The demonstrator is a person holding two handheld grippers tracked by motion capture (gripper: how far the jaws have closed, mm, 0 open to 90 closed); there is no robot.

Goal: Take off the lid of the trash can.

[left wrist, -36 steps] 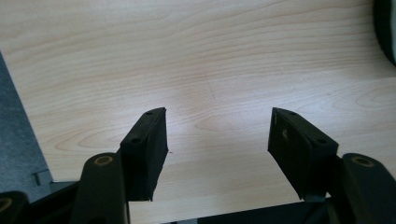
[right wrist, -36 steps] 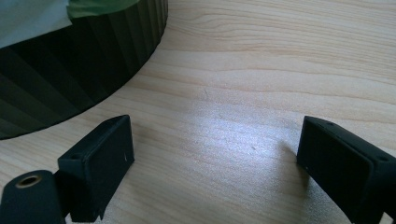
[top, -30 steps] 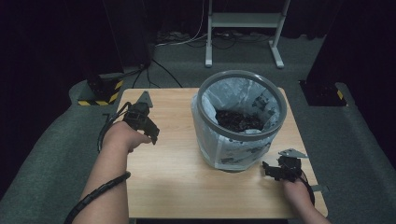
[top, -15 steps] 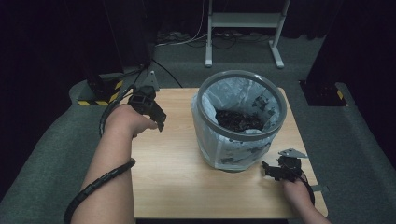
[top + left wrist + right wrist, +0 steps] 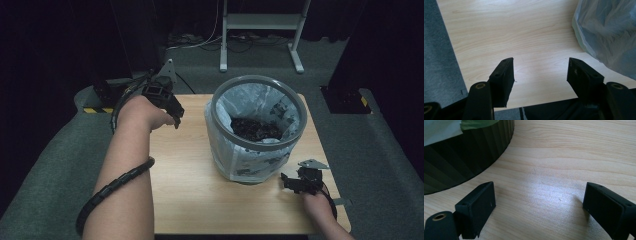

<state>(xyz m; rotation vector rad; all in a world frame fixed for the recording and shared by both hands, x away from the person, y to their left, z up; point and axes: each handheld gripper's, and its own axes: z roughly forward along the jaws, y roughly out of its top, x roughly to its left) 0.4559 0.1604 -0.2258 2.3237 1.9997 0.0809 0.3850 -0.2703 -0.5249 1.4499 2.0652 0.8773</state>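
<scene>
A grey bin (image 5: 257, 150) lined with a thin plastic bag stands right of centre on the light wooden table (image 5: 200, 195). Dark scraps (image 5: 255, 129) lie inside it. My left gripper (image 5: 176, 116) hangs open over the table's back left part, left of the bin. Along its jaws (image 5: 541, 65) I see bare wood, with the bag (image 5: 609, 32) off to the right. My right gripper (image 5: 286, 181) rests low near the front right corner, open, close to the bin's foot. Between its jaws (image 5: 539, 192) is only wood, and the bin's ribbed dark base (image 5: 466, 155) is at upper left.
Grey carpet (image 5: 45, 165) surrounds the table. A white metal stand (image 5: 260, 22) is behind it, with cables on the floor. A black and yellow striped edge (image 5: 97, 109) lies beyond the table's left rear corner. Dark curtains close off the back.
My left gripper has moved away from me toward the table's back left corner, still open. The right gripper and the bin have stayed where they were.
</scene>
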